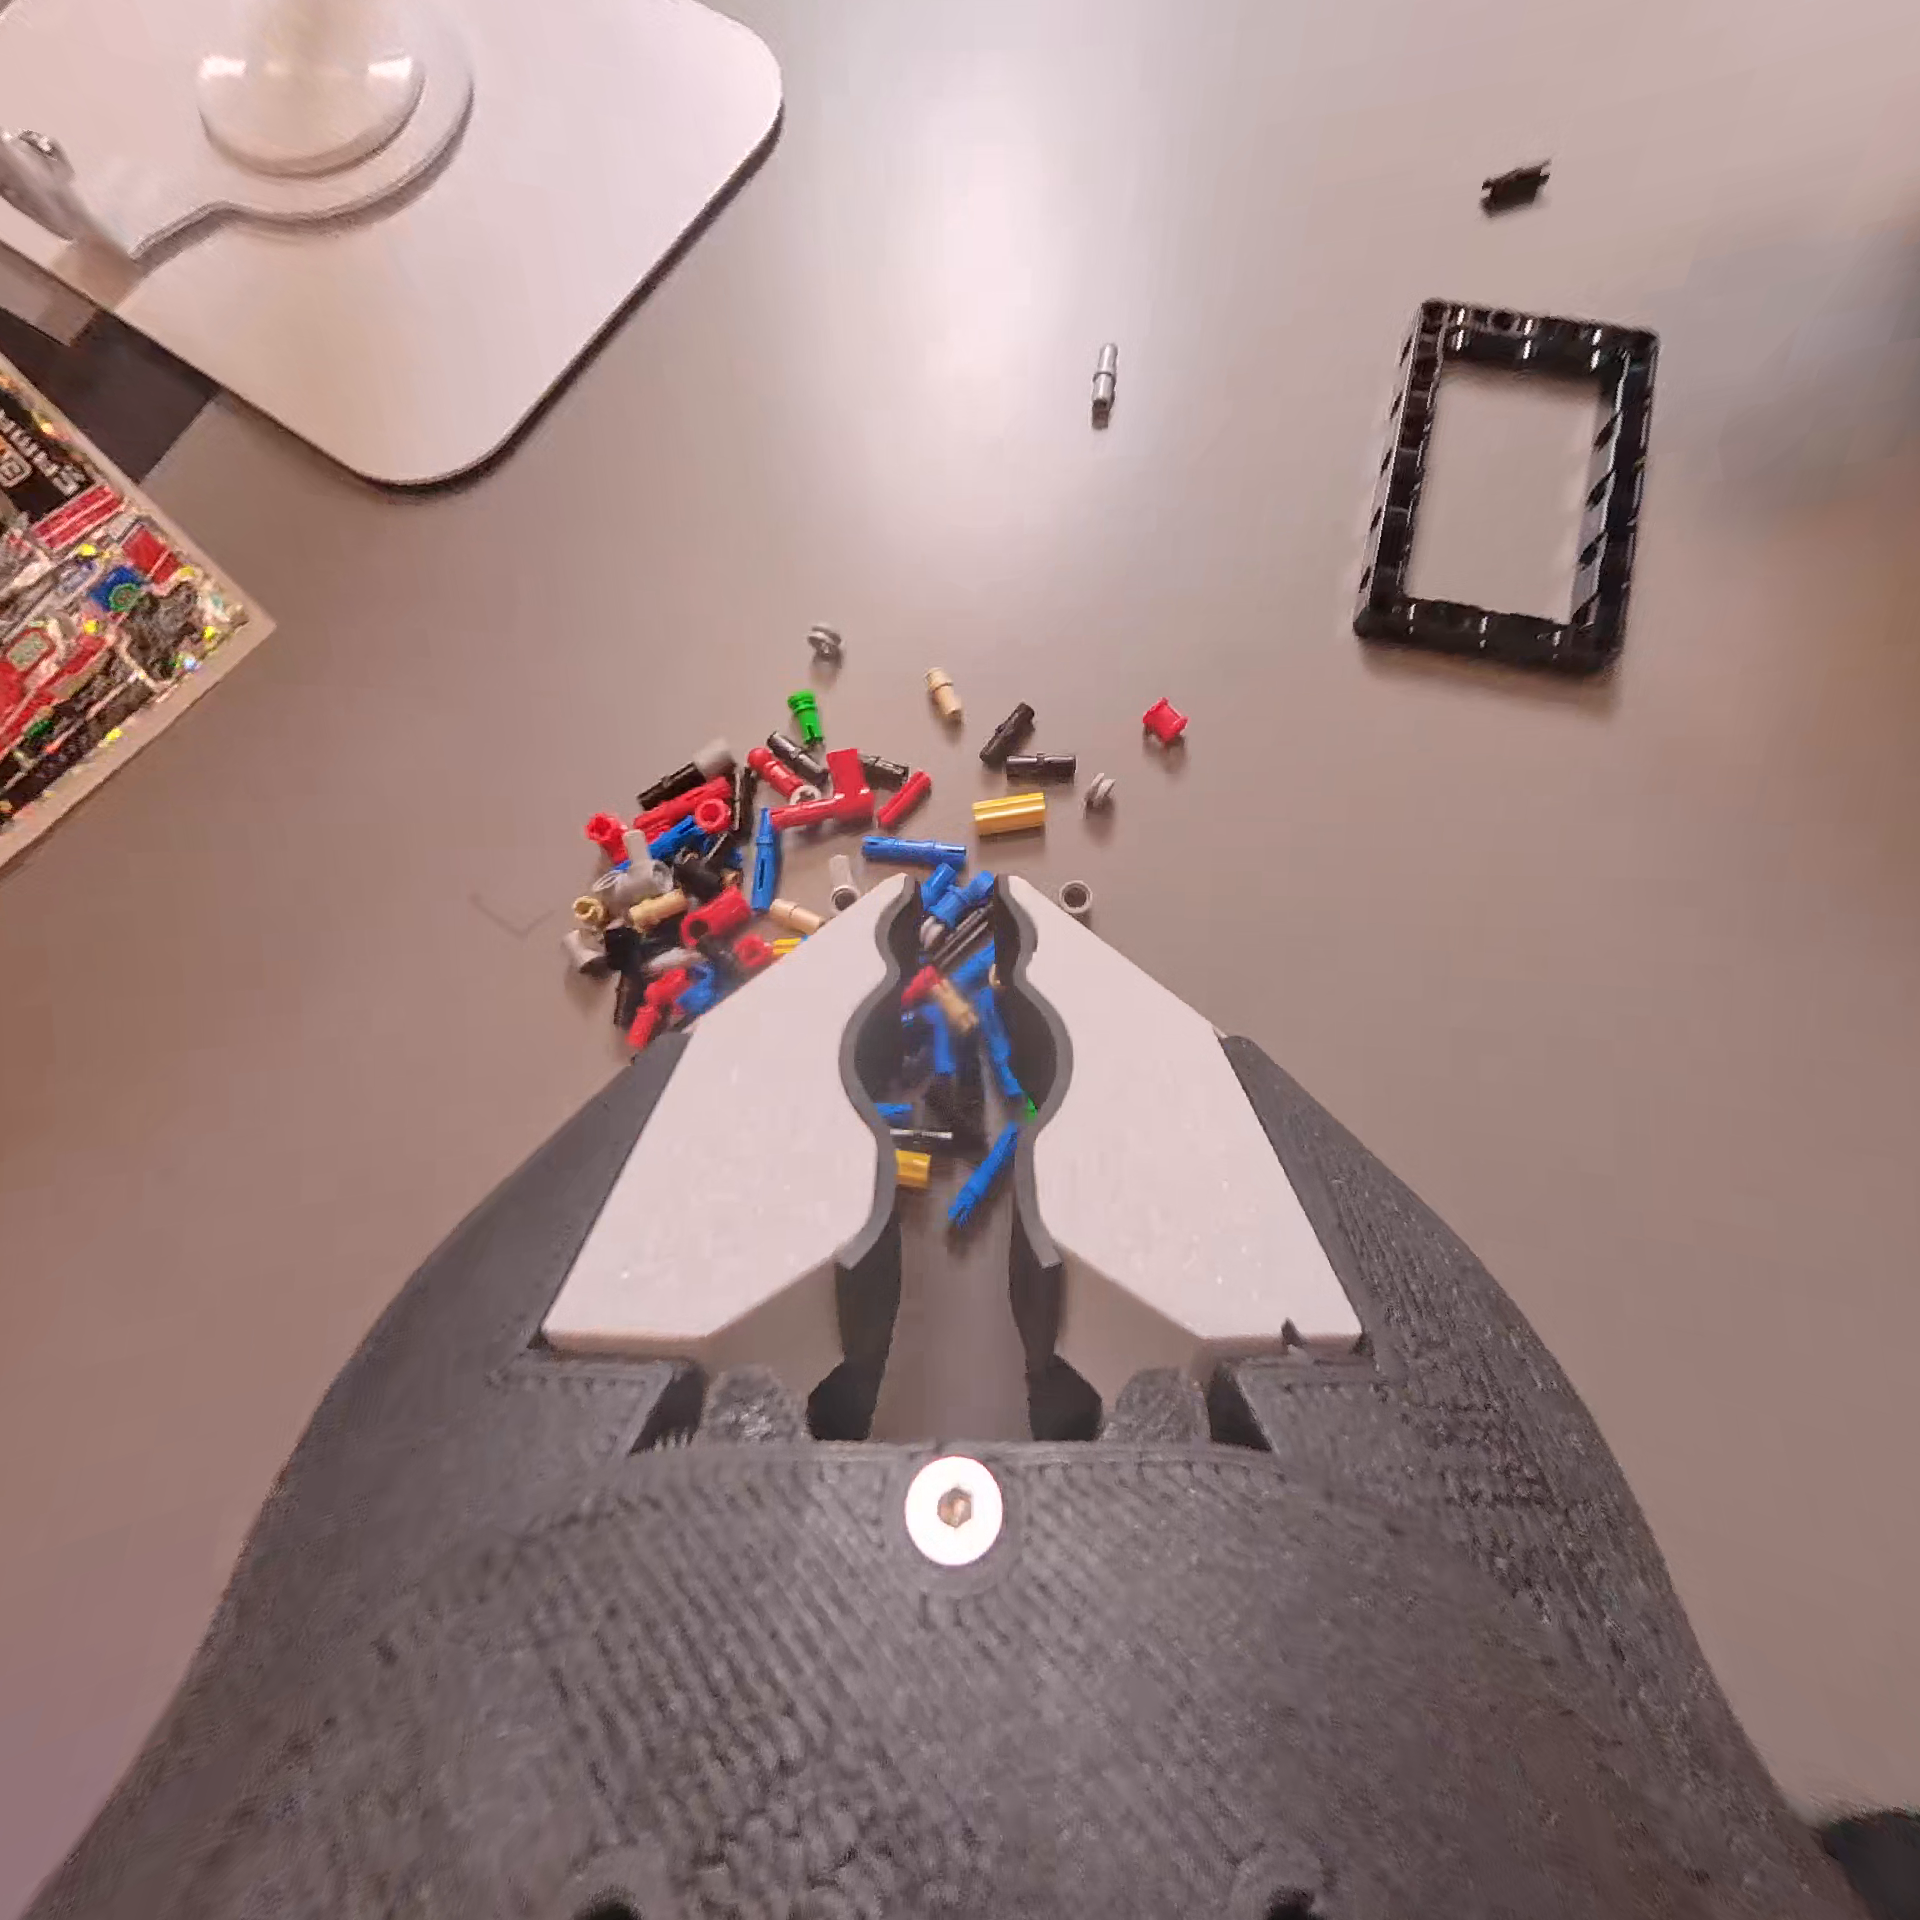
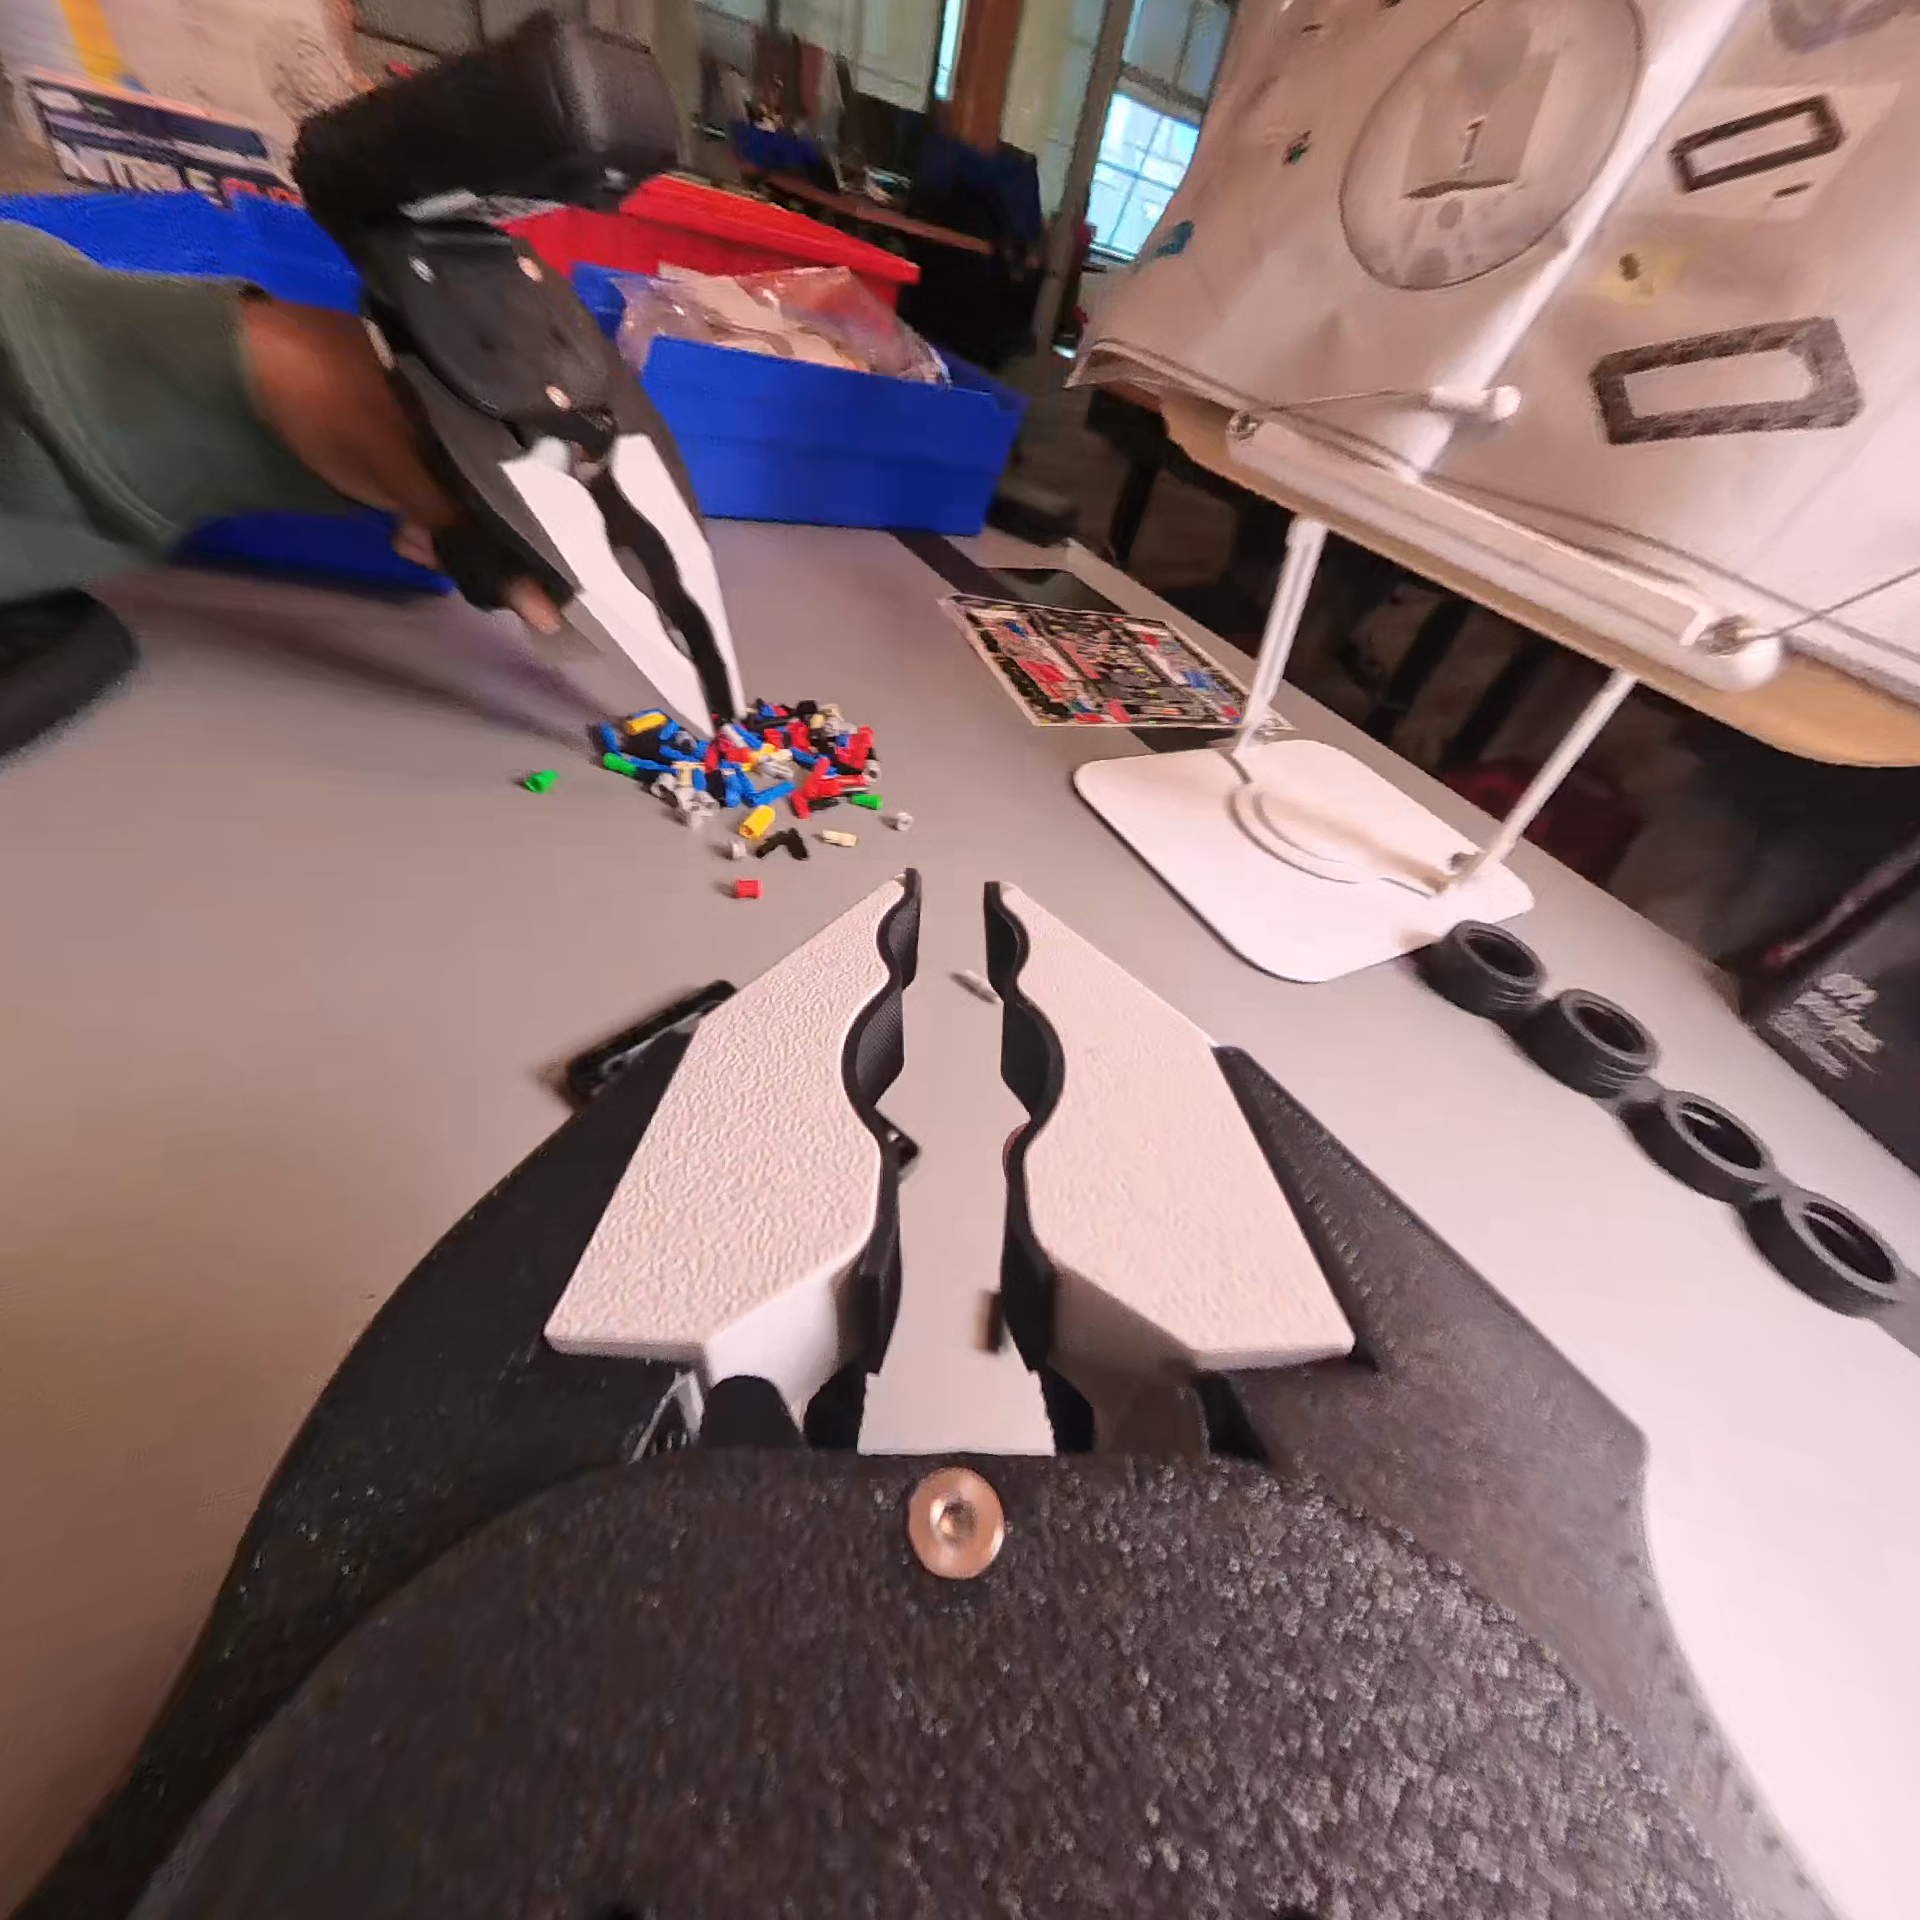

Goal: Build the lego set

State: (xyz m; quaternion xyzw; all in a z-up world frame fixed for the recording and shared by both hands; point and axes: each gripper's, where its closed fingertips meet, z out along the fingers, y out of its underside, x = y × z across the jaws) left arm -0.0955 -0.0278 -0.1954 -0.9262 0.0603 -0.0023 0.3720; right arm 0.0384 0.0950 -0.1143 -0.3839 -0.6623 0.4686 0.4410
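Left wrist view, going left to right: a sticker sheet [image 1: 99,623] pokes in at 9 o'clock, with a white stand base [image 1: 436,239] up around 11. Dead centre is the pile of pins [image 1: 790,862] – red, blue, black, tan, a couple of yellow. The left gripper [image 1: 951,894] has its tips down in the right edge of the pile, with only a narrow gap between them and blue pins showing through it; can't tell if it's actually pinching one. A lone grey pin [image 1: 1103,379] sits at 1 o'clock, and the black frame [image 1: 1507,488] lies flat at 2 o'clock, well clear of the pile.

Right wrist view: a gloved hand [image 2: 488,561] at 10 o'clock holds that left gripper over the pile. The right gripper [image 2: 951,894] hangs low over the table [image 2: 260,987] with its tips parted and nothing between them. At 3 o'clock – a row of four black tires [image 2: 1662,1112] beside the stand base.
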